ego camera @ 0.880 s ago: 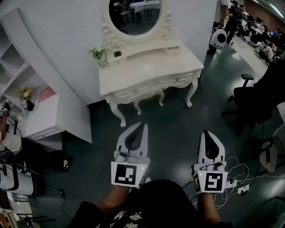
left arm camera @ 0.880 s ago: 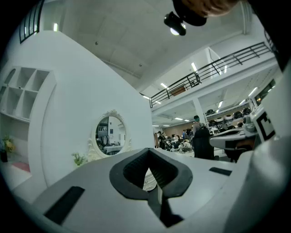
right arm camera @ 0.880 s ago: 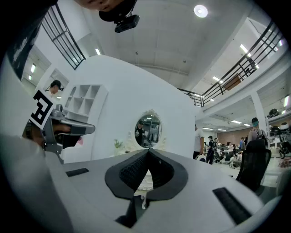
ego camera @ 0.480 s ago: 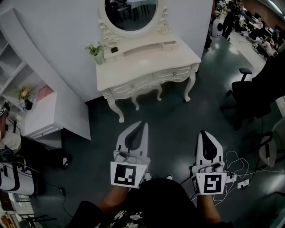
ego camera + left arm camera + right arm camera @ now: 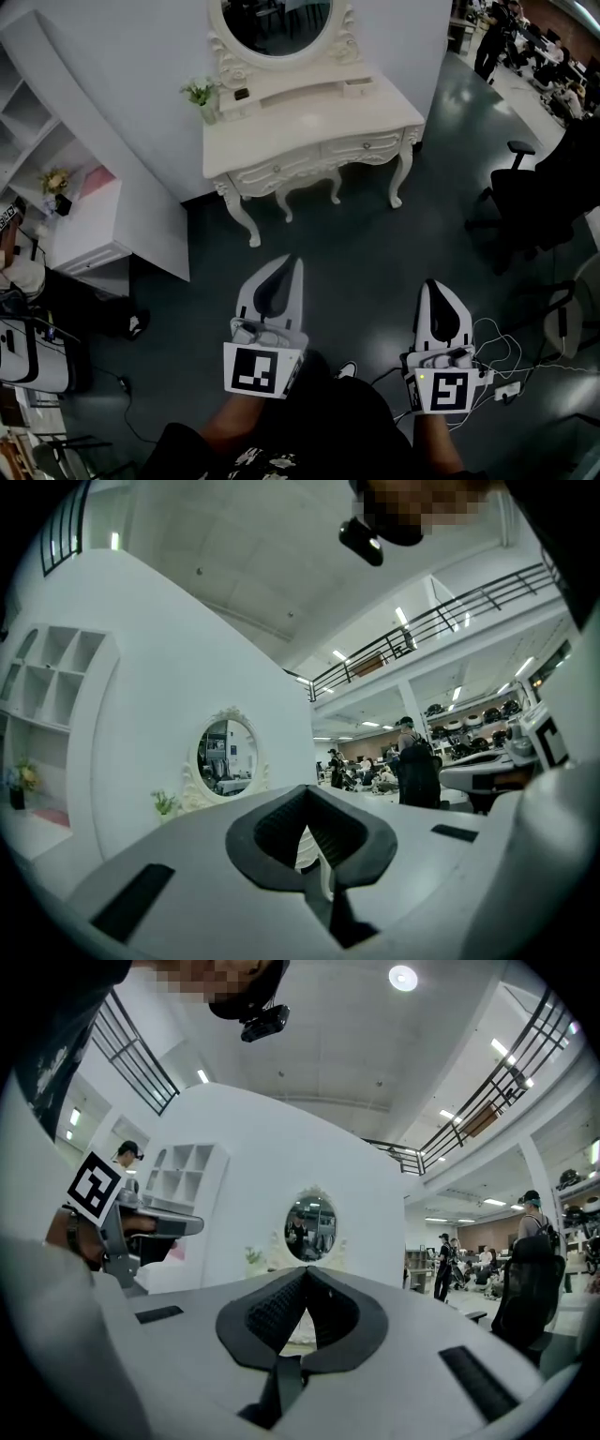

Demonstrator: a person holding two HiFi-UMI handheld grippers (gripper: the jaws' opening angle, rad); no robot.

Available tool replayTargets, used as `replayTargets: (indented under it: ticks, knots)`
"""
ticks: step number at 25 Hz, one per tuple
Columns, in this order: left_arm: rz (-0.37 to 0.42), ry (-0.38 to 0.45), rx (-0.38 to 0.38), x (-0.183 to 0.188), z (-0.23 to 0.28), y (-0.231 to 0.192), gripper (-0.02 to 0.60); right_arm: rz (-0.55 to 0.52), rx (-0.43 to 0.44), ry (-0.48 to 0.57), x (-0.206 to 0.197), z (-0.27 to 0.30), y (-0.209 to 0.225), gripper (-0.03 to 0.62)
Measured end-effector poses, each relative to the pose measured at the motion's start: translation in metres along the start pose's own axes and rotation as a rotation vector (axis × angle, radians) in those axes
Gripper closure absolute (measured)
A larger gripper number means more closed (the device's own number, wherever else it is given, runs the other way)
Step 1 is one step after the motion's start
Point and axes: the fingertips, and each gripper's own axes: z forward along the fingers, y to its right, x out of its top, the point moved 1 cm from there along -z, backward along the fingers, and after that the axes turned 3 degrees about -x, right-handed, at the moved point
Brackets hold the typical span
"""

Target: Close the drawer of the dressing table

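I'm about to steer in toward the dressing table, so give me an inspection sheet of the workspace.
Surface: dressing table top mostly bare, dark floor before it.
Job's things: front drawers look flush; open one not made out.
Clutter: small plant beside oval mirror.
Grippers: left tongs and right tongs shut, empty, level, apart from the table.
Cables: white cables on floor at right.
Surroundings: office chair, white shelf unit, people far right.

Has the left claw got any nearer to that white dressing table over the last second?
No. The left gripper still hovers over the floor, short of the dressing table; if anything, the gap looks slightly wider.
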Motion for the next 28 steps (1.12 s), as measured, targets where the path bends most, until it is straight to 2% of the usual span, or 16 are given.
replayTargets:
  ticks: [9,16,28]
  knots:
    - [0.019,-0.013,0.019,-0.004,0.009,0.007,0.581,0.017,0.008,0.004,-0.007,0.011,0.016,0.595]
    - [0.012,0.006,-0.013,-0.008,0.044,0.001,0.581,0.000,-0.010,-0.006,-0.013,0.037,0.027,0.595]
    - [-0.007,-0.009,0.001,-0.024,0.111,-0.044,0.581,0.004,0.017,-0.016,-0.022,0.124,0.030,0.595]
